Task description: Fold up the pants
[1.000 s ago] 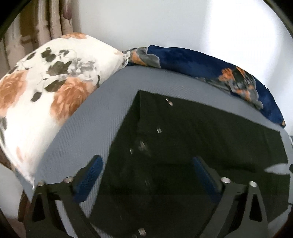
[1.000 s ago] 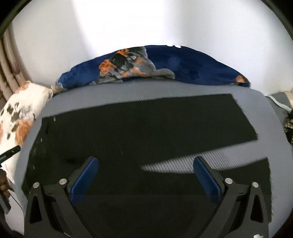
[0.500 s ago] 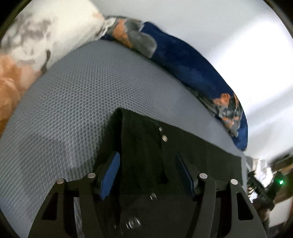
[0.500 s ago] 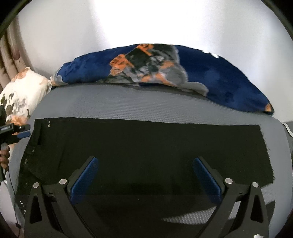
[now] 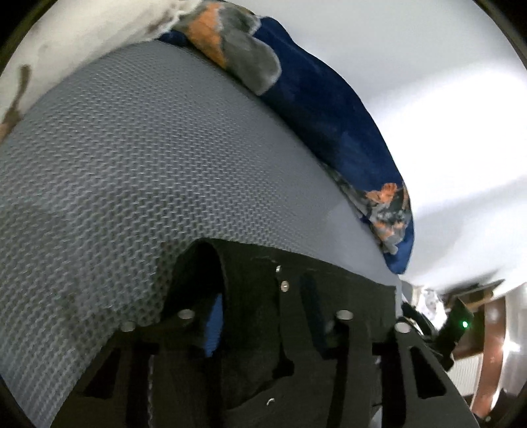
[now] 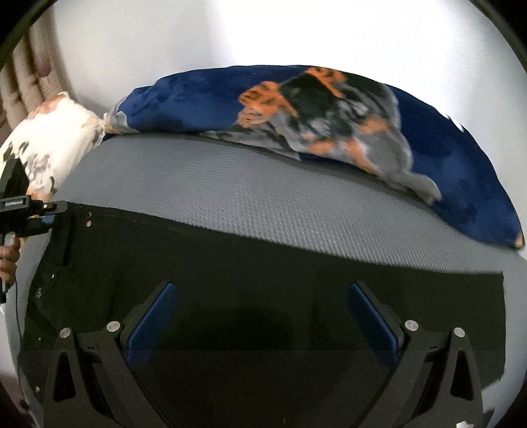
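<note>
In your left wrist view, far left and upper left is mostly the grey textured mattress [image 5: 125, 158], with a blurry white floral pillow [image 5: 82, 29] along the top-left edge. The dark blue floral blanket [image 5: 322, 108] runs diagonally from top centre down to the right. Lower centre, your left gripper [image 5: 263, 316] has narrowed right down around the waistband corner of the black pants [image 5: 250, 273]: the fabric bunches up in a fold between the blue pads [image 5: 213, 326], so it looks clamped on, though the right pad is pretty much lost against the dark cloth. Two small metal rivets show just above the fingers. Far lower right is blurry clutter with a little green light.

In your right wrist view, at the left edge you can see your left gripper [image 6: 49, 210] from the side, sitting right at the pants' top-left corner, white pillow [image 6: 52, 138] behind it. The pants [image 6: 263, 263] lie flat across the whole lower half of the frame on the mattress [image 6: 263, 194]. Your right gripper [image 6: 260, 316] sits bottom centre, spread wide, nothing between the fingers, pants below it. The blue blanket [image 6: 329, 108] stretches across the top to the right edge.
</note>
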`<state>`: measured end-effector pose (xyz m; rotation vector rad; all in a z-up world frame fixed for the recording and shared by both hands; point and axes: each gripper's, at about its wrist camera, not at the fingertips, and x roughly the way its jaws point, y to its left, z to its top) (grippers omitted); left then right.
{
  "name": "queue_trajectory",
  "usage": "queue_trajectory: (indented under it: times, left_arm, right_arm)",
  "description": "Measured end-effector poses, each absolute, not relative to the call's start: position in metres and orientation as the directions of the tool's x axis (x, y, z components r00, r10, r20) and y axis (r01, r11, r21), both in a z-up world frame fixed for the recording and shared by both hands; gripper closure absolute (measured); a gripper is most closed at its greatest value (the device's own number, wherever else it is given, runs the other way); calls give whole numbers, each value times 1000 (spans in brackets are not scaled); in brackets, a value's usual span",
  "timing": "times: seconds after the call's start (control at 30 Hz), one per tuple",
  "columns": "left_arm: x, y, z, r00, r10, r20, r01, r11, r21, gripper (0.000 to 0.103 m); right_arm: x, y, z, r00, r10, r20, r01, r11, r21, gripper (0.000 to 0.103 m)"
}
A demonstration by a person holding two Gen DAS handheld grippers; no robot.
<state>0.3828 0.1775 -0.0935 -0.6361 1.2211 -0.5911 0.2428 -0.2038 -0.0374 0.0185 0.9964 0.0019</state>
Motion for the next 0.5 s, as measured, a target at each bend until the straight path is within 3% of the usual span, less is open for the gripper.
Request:
queue_trajectory:
  times: [0.3,0.37,0.4,0.5]
  left_arm:
    - [394,162,-100,263,-701,-663,65,699,-713,63]
    - [387,162,-95,308,-665,-681,88,732,-675,88]
    - [383,163,-92,326,-649,-687,103,747,-656,93]
    - [368,165,-77,391,-648,-653,125,741,-660,93]
  right_arm:
    - [316,-199,-57,436,308,-846,-328,929,169,0]
    - [333,-197,-63,378,344,-859,-397,899,185,0]
    - [338,-196,-65,359,350,-865,-418,889,187,0]
    - [355,-191,-72,243,412,-878,-509,825,246,0]
